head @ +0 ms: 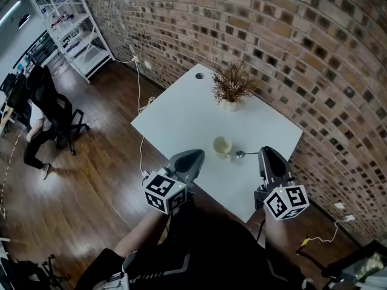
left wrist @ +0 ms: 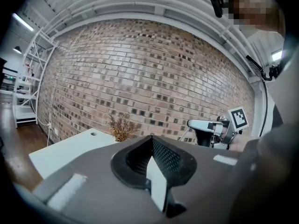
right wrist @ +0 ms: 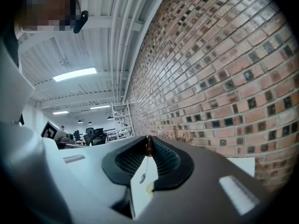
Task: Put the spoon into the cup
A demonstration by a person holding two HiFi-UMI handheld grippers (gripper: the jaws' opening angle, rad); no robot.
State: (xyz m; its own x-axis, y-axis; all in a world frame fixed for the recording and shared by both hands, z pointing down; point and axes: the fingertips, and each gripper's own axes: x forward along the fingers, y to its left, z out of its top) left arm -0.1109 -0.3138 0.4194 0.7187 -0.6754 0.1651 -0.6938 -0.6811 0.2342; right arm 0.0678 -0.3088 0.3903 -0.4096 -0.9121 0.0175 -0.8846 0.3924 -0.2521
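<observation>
- Up at twelve o'clock in the head view, the brick wall (head: 290,41) fills the back and sweeps down the right side.
- Over at nine o'clock the dark wooden floor (head: 91,180) spreads out, with a white shelf rack (head: 69,23) at eleven and a person seated on an office chair (head: 37,116) at the far left edge.
- Dead centre sits the white table (head: 181,116), its right side close to the wall.
- Now the left gripper (head: 196,154) hovers over the table's near edge, at eight o'clock of the cup. Its own view shows the jaw tips meeting, closed on nothing.
- And the right gripper (head: 266,151) hangs at three o'clock of the spoon, tip near the handle's end. Its own view shows narrow jaws with just a slim slit at the tips and nothing clamped, and the spoon shows through the gap beneath.
- A dried brown plant (head: 231,84) in a small white pot stands at twelve o'clock of the cup.
- The pale yellow cup (head: 222,146) stands upright on the table, between the two grippers.
- The spoon (head: 242,154) lies flat on the table at three o'clock of the cup, outside it. Its bowl is just beside the cup and its handle runs off toward three.
- A small round hole (head: 199,75) marks the tabletop at ten o'clock of the plant.
</observation>
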